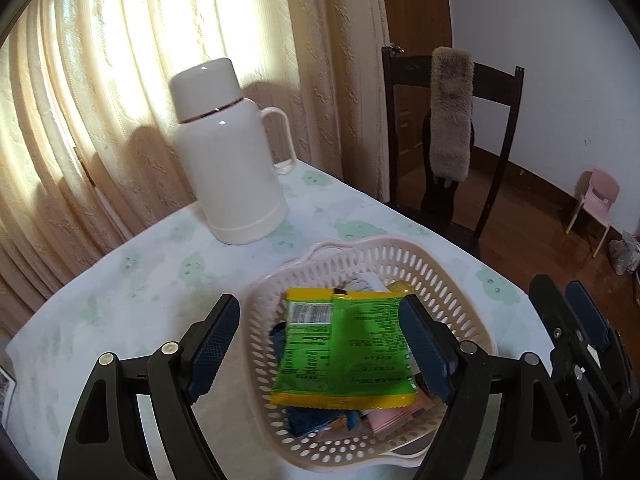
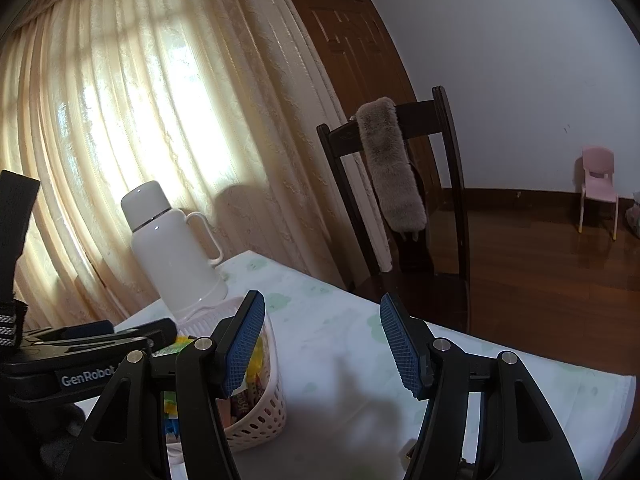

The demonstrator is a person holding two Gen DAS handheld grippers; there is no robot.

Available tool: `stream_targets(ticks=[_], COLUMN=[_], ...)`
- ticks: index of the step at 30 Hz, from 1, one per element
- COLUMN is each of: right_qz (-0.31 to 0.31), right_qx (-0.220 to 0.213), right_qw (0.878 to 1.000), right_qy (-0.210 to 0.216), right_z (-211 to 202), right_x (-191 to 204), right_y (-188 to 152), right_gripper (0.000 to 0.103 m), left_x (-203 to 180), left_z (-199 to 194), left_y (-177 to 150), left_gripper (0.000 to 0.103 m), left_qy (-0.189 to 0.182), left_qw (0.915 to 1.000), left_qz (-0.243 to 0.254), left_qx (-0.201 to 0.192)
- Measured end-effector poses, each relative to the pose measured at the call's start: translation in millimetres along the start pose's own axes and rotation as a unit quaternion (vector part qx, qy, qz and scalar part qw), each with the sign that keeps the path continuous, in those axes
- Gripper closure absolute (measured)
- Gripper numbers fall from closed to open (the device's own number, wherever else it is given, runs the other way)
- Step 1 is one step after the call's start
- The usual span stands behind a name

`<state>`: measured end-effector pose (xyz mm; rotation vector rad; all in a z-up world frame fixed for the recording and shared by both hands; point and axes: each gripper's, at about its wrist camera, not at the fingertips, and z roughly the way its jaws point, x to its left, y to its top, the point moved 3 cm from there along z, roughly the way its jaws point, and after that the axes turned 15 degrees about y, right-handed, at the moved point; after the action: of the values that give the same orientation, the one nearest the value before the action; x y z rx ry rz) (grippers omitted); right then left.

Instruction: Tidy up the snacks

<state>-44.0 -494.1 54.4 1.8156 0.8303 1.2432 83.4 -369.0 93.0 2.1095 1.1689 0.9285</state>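
A pale pink perforated basket (image 1: 452,280) stands on the table and holds several snack packets. A green and yellow packet (image 1: 344,348) lies on top, with blue and pink packets under it. My left gripper (image 1: 320,344) is open above the basket, its jaws wide on either side of the green packet, not gripping it. My right gripper (image 2: 322,344) is open and empty over bare tablecloth, to the right of the basket (image 2: 260,420). The right gripper also shows at the right edge of the left wrist view (image 1: 576,344).
A white thermos jug (image 1: 228,152) stands behind the basket near the curtain; it also shows in the right wrist view (image 2: 172,248). A dark wooden chair (image 1: 452,136) with a furry cover stands at the table's far edge. The tablecloth (image 2: 352,360) is white with green prints.
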Motion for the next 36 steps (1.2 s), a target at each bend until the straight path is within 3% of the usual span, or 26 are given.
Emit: stream_targets(ticks=[5,19,29,36], right_qz=[-0.001,-0.028,-0.104,-0.182], right_qx=[0.0,-0.015,0.045,0.109], right_qw=[1.0,0.999,0.992,0.976], right_qy=[0.002,0.02,0.049,0.049], right_z=[-0.6,-11.3,-17.3,-15.4], right_x=[0.2,12.1,42.1,65.5], right_y=[0.0,-5.5,-16.6,-29.8], right_gripper=[0.039,0.007,0.0,0.001], left_x=[11.3,55.0,85.6,91.9], left_z=[-9.2,-45.8,-59.1,-56.9], left_y=[-3.4,-34.3,-61.8,-74.7], left_gripper=[0.017,0.003,0.001,0.001], left_qy=[0.026,0.087,0.146,0.153], left_qw=[0.9994,0.9937,0.9859,0.9858], left_qz=[-0.001,-0.032,-0.037,-0.029], left_qx=[-0.02,-0.062,-0.072,-0.063])
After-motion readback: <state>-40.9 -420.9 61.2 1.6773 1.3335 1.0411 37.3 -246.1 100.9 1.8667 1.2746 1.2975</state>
